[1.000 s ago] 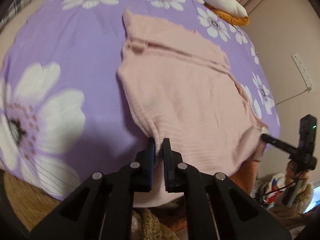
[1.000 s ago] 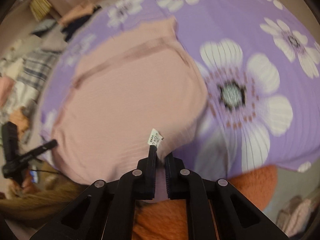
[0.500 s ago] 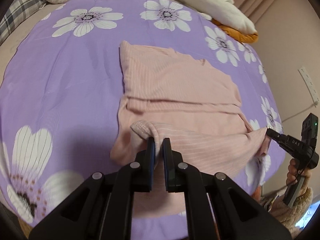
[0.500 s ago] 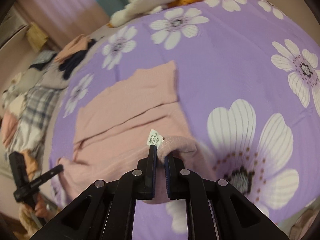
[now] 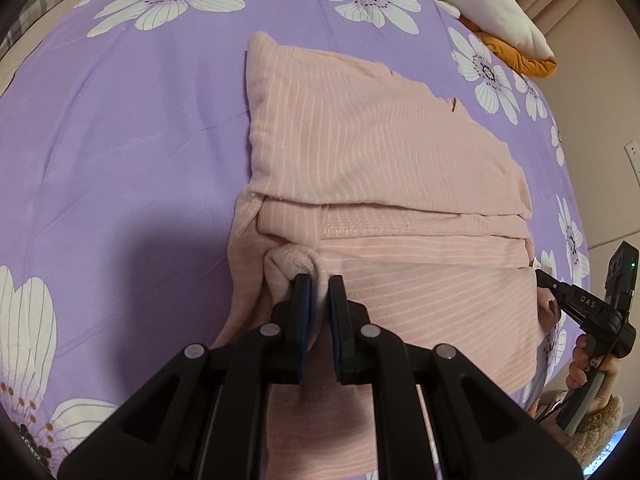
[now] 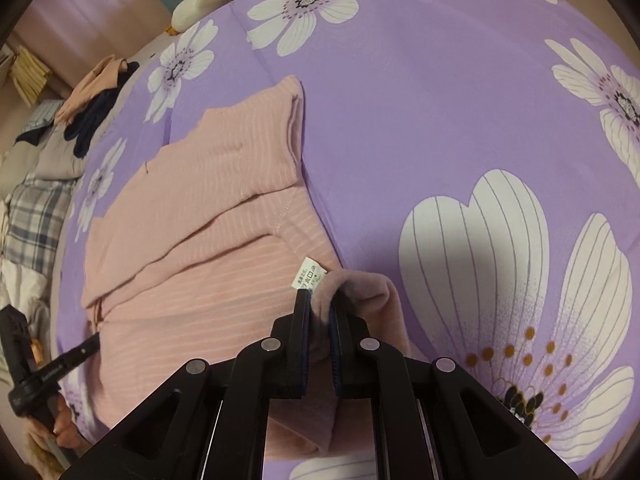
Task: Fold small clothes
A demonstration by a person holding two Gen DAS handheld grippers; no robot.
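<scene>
A pink garment with thin white stripes [image 5: 372,140] lies on the purple flowered sheet [image 5: 132,152], its near part doubled over onto itself. My left gripper [image 5: 317,280] pinches the folded hem's left corner low over the cloth; its jaws are opening, with fabric still between the pads. My right gripper [image 6: 320,298] is shut on the hem's right corner beside a white care label [image 6: 308,276]. Each view shows the other gripper at its edge: the right gripper [image 5: 548,280] and the left gripper [image 6: 92,344], both held in a person's hands.
A white and orange soft bundle [image 5: 500,0] lies at the bed's far edge. A pile of dark and peach clothes [image 6: 92,96] and a plaid cloth [image 6: 32,212] sit past the sheet's left side. A wall with a socket [image 5: 634,152] runs along the right.
Both grippers carried the garment's near hem away from the bed's front edge, over the cloth and downward. The lower part is now doubled over onto the garment's middle.
</scene>
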